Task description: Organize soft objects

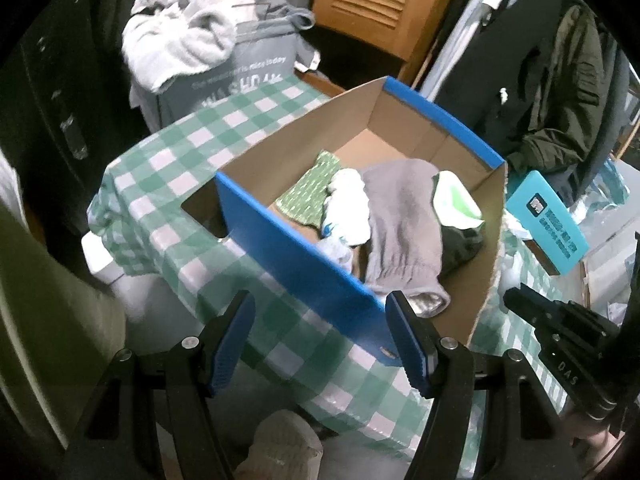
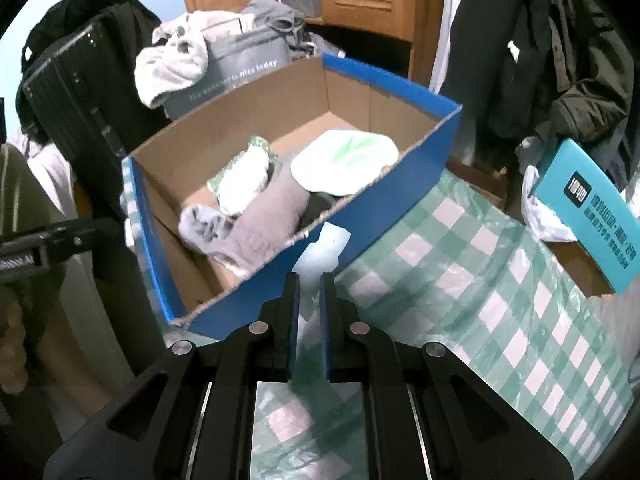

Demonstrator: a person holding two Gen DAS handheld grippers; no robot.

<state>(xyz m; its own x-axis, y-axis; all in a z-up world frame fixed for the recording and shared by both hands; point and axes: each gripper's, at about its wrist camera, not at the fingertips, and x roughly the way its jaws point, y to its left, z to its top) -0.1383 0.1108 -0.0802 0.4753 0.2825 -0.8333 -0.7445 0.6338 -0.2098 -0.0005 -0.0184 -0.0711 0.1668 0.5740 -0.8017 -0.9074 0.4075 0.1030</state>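
Cardboard box (image 2: 256, 120), blue-edged, holding socks: lies ahead-left of closed right gripper (image 2: 309, 284), which pinches a translucent plastic scrap (image 2: 326, 246). Left gripper (image 1: 320, 320) open, empty, at box's near corner.

A blue-sided brown cardboard box (image 1: 296, 256) holds a grey sock (image 1: 404, 232), a green patterned cloth (image 1: 308, 192) and a white-and-green item (image 2: 344, 160) on a green-and-white checked tablecloth (image 2: 500, 272).

both wrist cameras look steeply down from close above the checked surface (image 1: 192, 140): the left from its near-left corner, the right from the box's (image 2: 380, 200) right. they share the box and laundry bag (image 1: 224, 76).
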